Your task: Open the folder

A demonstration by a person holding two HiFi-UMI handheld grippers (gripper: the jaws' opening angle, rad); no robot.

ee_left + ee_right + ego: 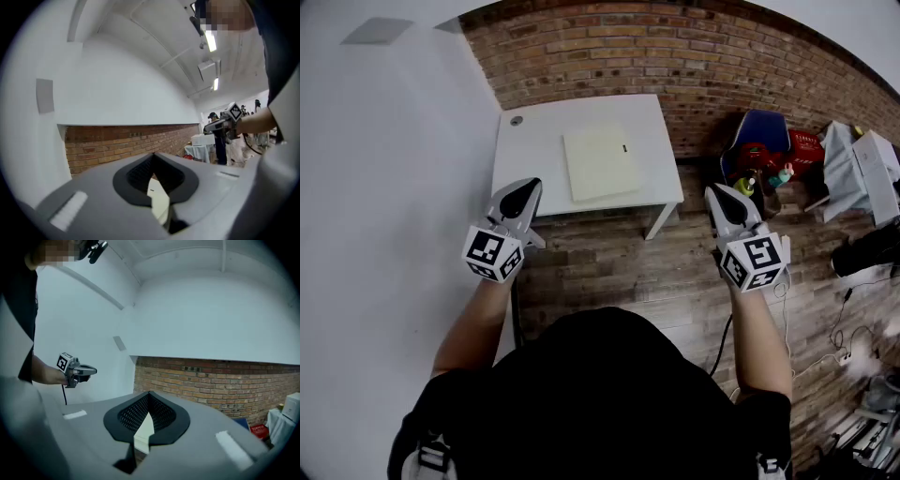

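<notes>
Cream folder (600,162), white table (525,150), red-brown brick wall (675,47); left tongs (528,187) and right tongs (719,193) grey, black-and-white marker cubes (493,253).

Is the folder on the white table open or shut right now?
Shut. The folder lies flat on the white table as a single cream slab, its cover down and no page showing.

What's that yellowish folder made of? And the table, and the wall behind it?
Folder: probably card or thin plastic. It is pale cream, matte and flat, with thin edges.
Table: looks like white painted or laminated board, smooth and even. What is underneath does not show.
Wall: brick, reddish blocks with pale mortar lines.
</notes>
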